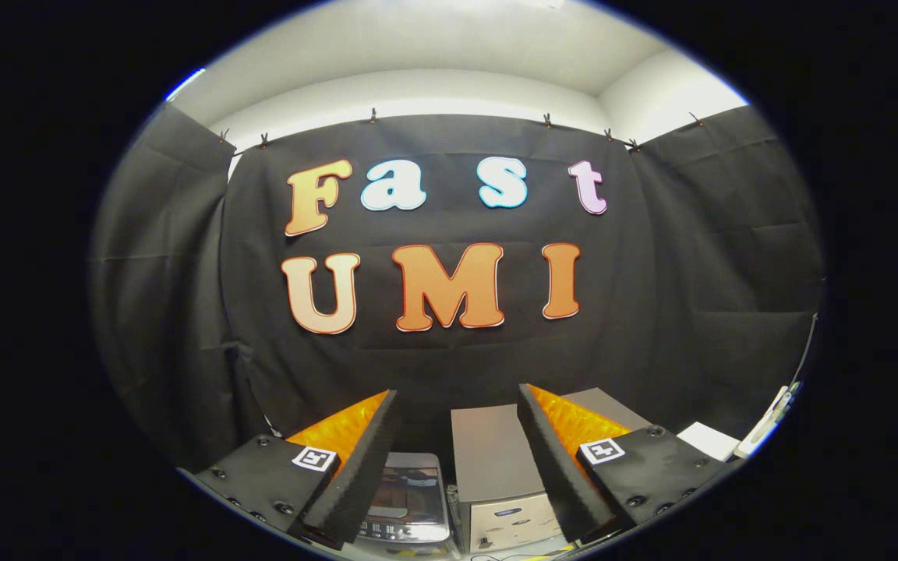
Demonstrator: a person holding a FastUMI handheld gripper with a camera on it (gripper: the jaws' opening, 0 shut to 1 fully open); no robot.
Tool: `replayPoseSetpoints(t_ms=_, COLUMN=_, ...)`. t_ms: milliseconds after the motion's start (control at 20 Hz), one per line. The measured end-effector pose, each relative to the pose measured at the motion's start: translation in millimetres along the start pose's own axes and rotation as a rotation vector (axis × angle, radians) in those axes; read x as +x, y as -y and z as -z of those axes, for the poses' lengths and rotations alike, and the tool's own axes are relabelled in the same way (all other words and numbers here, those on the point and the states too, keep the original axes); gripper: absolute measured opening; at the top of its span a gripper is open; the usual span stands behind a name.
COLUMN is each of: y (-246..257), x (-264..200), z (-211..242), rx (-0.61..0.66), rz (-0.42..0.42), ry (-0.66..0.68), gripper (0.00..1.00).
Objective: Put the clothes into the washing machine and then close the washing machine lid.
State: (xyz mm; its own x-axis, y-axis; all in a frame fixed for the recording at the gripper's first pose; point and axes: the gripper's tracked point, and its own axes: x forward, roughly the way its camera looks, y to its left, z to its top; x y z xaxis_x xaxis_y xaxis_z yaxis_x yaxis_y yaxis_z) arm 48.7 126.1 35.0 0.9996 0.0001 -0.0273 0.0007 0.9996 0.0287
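Between spread gripper (pixel 457 397) fingers: small washing machine (pixel 406 499), glossy lid shut.

A single fisheye camera riding on the hand-held gripper (pixel 458 399) looks forward along its two fingers, which stand wide apart with nothing between them. It is held high and roughly level, facing the booth's black cloth wall (pixel 449 351) head-on from a moderate distance. Low between the fingers, a small washing machine (pixel 408 499) and a grey box (pixel 488 460) sit close below the lens.
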Motion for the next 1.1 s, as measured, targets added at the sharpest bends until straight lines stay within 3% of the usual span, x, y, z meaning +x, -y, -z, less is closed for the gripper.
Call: replayPoseSetpoints(t_ms=1100, y=-5, x=4, z=-8, rx=-0.003, rz=-0.037, ry=0.024, gripper=0.98)
